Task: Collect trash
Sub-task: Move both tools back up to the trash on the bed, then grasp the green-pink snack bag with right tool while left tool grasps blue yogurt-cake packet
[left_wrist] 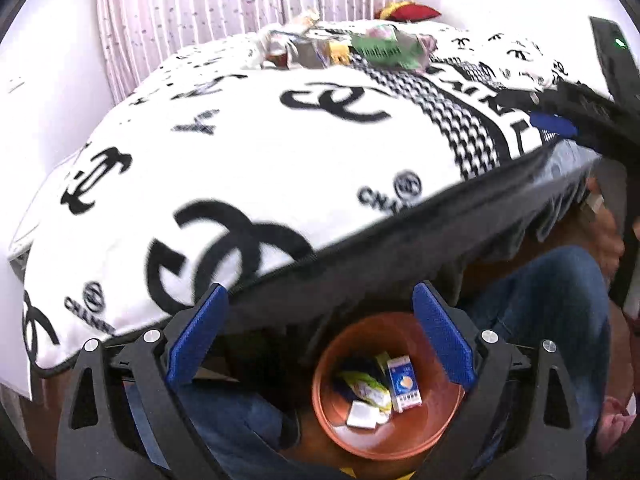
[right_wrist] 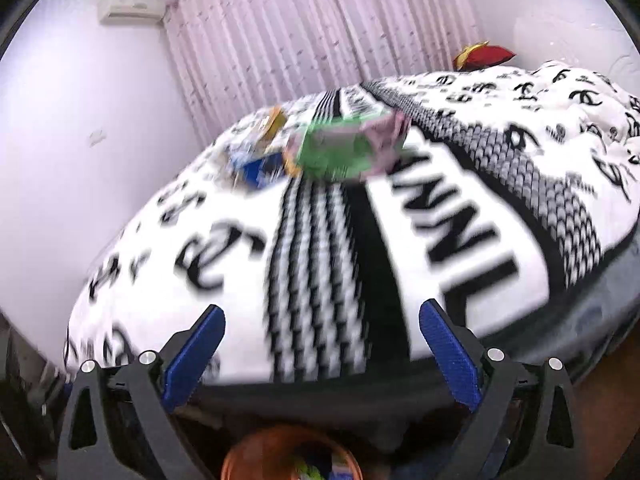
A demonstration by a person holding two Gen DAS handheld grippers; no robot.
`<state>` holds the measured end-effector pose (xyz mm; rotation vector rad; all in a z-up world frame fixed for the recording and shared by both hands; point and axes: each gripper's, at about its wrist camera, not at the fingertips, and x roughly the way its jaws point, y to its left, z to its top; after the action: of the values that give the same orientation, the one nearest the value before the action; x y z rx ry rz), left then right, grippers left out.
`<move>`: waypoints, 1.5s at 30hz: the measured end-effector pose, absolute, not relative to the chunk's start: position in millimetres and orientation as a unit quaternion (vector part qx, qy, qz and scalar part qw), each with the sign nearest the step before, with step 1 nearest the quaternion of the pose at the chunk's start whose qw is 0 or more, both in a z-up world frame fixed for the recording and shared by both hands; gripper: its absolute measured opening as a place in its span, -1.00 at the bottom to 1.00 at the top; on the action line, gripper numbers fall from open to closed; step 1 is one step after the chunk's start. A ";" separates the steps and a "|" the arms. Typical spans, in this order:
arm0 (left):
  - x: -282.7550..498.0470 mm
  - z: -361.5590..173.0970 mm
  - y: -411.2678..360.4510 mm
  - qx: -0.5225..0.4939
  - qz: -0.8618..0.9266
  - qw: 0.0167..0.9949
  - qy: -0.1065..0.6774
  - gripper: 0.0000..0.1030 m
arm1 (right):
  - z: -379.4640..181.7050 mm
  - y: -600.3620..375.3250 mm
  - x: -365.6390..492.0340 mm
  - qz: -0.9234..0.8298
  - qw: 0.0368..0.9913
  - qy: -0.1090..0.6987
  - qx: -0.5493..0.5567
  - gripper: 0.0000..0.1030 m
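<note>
An orange bin (left_wrist: pixel 416 440) sits on the floor below the bed edge, holding a blue-and-white box (left_wrist: pixel 404 382), a yellow-green wrapper (left_wrist: pixel 366 388) and a white packet (left_wrist: pixel 362 416). My left gripper (left_wrist: pixel 320 320) is open and empty, just above the bin. A pile of trash lies far across the bed, with a green packet (left_wrist: pixel 382 52) the largest piece. In the right wrist view the green packet (right_wrist: pixel 340 152) and a blue wrapper (right_wrist: pixel 256 168) lie ahead, blurred. My right gripper (right_wrist: pixel 320 344) is open and empty over the near bed edge. The bin's rim (right_wrist: pixel 244 456) shows below it.
The bed carries a white blanket (left_wrist: pixel 240 152) with black logos and a black hem. A red cushion (left_wrist: pixel 412 12) lies at the far edge by pink curtains (right_wrist: pixel 300 40). A person's jeans (left_wrist: pixel 540 300) are beside the bin. The right gripper's body (left_wrist: pixel 612 64) shows at the right.
</note>
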<state>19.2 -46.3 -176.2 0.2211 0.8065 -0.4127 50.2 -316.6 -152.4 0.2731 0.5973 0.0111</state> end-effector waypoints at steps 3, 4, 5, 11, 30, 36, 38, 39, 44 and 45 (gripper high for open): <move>22.1 -171.4 -42.6 0.101 -0.191 0.897 0.386 0.77 | -134.6 -313.8 77.5 -0.028 0.956 0.269 0.114 0.89; 23.7 -171.2 -41.5 0.098 -0.190 0.897 0.387 0.77 | -129.6 -309.2 88.2 -0.036 0.959 0.262 0.105 0.89; 24.3 -171.6 -40.8 0.097 -0.190 0.897 0.388 0.77 | -126.4 -306.4 99.4 -0.039 0.960 0.259 0.096 0.89; 27.5 -176.8 -32.2 0.090 -0.185 0.895 0.395 0.77 | -120.3 -284.9 174.7 -0.109 0.957 0.262 0.053 0.89; 40.4 -193.9 -2.8 0.056 -0.171 0.887 0.425 0.77 | -157.9 -241.9 303.8 -0.261 0.898 0.326 -0.135 0.31; 37.4 -192.5 -4.1 0.053 -0.175 0.887 0.424 0.77 | -151.7 -242.9 288.4 -0.238 0.909 0.314 -0.136 -0.13; 36.5 -188.8 -3.4 0.053 -0.174 0.890 0.417 0.77 | -144.8 -249.9 274.8 -0.219 0.919 0.305 -0.119 -0.17; 36.1 -186.6 -3.3 0.052 -0.173 0.892 0.413 0.77 | -139.1 -255.4 264.1 -0.210 0.924 0.300 -0.108 -0.20; 38.2 -177.6 -5.1 0.044 -0.175 0.897 0.403 0.77 | -114.1 -270.1 219.5 -0.172 0.945 0.268 -0.078 -0.24; 39.3 -174.7 -6.4 0.046 -0.175 0.899 0.398 0.77 | -106.2 -272.9 203.6 -0.161 0.950 0.259 -0.072 -0.24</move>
<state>39.3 -6.4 -174.7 0.0945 0.8242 -0.3619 203.6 -272.9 -106.2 -0.1459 0.5264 -0.3271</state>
